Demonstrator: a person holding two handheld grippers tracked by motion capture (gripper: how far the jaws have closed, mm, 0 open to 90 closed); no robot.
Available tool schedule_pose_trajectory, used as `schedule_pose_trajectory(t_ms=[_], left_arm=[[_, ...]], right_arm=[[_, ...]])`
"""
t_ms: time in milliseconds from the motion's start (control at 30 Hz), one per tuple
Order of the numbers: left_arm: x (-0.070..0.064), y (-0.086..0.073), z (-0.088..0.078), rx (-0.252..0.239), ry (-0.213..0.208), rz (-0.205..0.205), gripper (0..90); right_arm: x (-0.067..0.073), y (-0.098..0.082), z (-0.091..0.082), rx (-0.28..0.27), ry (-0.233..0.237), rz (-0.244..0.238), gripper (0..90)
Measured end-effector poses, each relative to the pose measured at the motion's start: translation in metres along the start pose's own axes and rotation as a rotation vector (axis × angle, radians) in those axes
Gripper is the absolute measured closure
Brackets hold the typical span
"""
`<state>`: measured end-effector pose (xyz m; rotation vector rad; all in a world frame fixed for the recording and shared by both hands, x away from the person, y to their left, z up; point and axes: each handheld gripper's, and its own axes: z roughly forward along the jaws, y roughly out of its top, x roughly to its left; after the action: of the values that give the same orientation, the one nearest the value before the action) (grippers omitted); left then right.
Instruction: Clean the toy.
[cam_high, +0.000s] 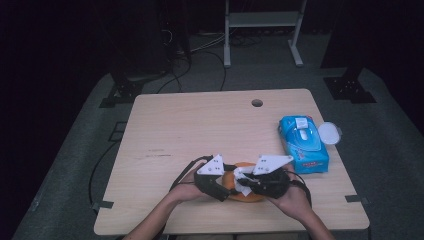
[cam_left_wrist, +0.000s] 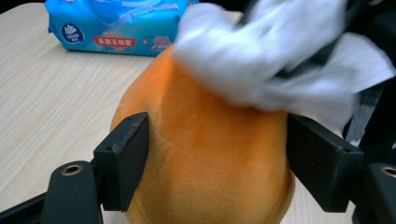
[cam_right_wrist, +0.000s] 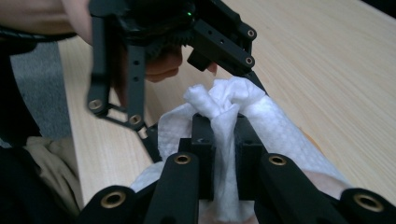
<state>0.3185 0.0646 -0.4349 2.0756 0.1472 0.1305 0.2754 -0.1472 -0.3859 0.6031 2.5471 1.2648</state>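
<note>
Near edge of the table (cam_high: 165, 125), the person's side: both hands work close together over one orange plush object (cam_high: 235, 181), rounded and soft-looking, lying on the wood between the forearms.

Left tool (cam_left_wrist: 217, 154): its two black jaws stand on either flank of the orange plush object (cam_left_wrist: 205, 158), pads against the fabric. Judged as a steadying grip, so the soft body does not slide or roll while it is rubbed.

Right tool (cam_right_wrist: 224, 154): jaws clamped tight on a bunched white wipe (cam_right_wrist: 224, 121), a twisted wad rising above the pads and the rest draping below. In the left gripper view the white wipe (cam_left_wrist: 261, 60) lies over the top of the plush, blurred, which suggests a wiping stroke in progress. Pinching the wipe at its gathered middle leaves loose cloth free to drag over the surface.

Farther right on the table: blue wipe pack (cam_high: 303, 144), its round lid (cam_high: 330, 133) flipped open toward the table's edge. Well apart from the hands, yet probably within reach for a fresh sheet.

Far side: a cable hole (cam_high: 257, 103) in the tabletop; beyond it, dark floor and frame legs.
</note>
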Motion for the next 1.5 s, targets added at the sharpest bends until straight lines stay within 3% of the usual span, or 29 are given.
schedule_pose_trajectory(t_ms=[133,433,600,667,733,800,1067,1200,1267,1367,1433,1500], left_arm=[[0.002,-0.006,-0.004,-0.002,0.001,-0.016,24.3],[0.002,-0.005,0.0,-0.011,-0.008,-0.017,23.8],[0.006,0.0,-0.005,0.012,-0.001,-0.026,18.4],[0.008,0.001,-0.007,-0.014,-0.004,-0.058,16.4],[0.01,0.0,-0.008,-0.025,-0.01,-0.08,16.9],[0.011,-0.003,-0.008,-0.026,-0.006,-0.091,23.0],[0.018,-0.013,-0.008,-0.02,-0.003,-0.158,25.3],[0.017,-0.012,-0.007,-0.021,-0.002,-0.156,24.4],[0.016,-0.011,-0.006,-0.018,-0.001,-0.15,23.9],[0.015,-0.011,-0.006,-0.016,-0.001,-0.144,23.9],[0.016,-0.012,-0.007,-0.015,-0.002,-0.144,23.8],[0.015,-0.012,-0.008,-0.017,-0.003,-0.143,23.7]], right_arm=[[-0.007,-0.003,0.003,-0.006,0.015,0.029,81.4],[-0.028,-0.038,-0.028,-0.029,-0.036,0.151,81.3],[-0.02,-0.028,-0.022,-0.035,-0.045,0.117,81.1],[-0.019,-0.024,-0.017,-0.035,-0.044,0.105,81.0],[-0.019,-0.022,-0.014,-0.042,-0.038,0.099,80.9],[-0.02,-0.023,-0.014,-0.045,-0.038,0.1,80.8],[-0.032,-0.053,-0.031,-0.073,-0.024,0.201,80.6],[-0.034,-0.068,-0.036,-0.054,-0.043,0.241,80.6],[-0.032,-0.063,-0.037,-0.064,-0.051,0.232,80.6],[-0.03,-0.051,-0.036,-0.104,-0.029,0.212,80.5],[-0.028,-0.048,-0.031,-0.09,-0.029,0.194,80.5],[-0.03,-0.051,-0.03,-0.086,-0.015,0.205,80.5]])
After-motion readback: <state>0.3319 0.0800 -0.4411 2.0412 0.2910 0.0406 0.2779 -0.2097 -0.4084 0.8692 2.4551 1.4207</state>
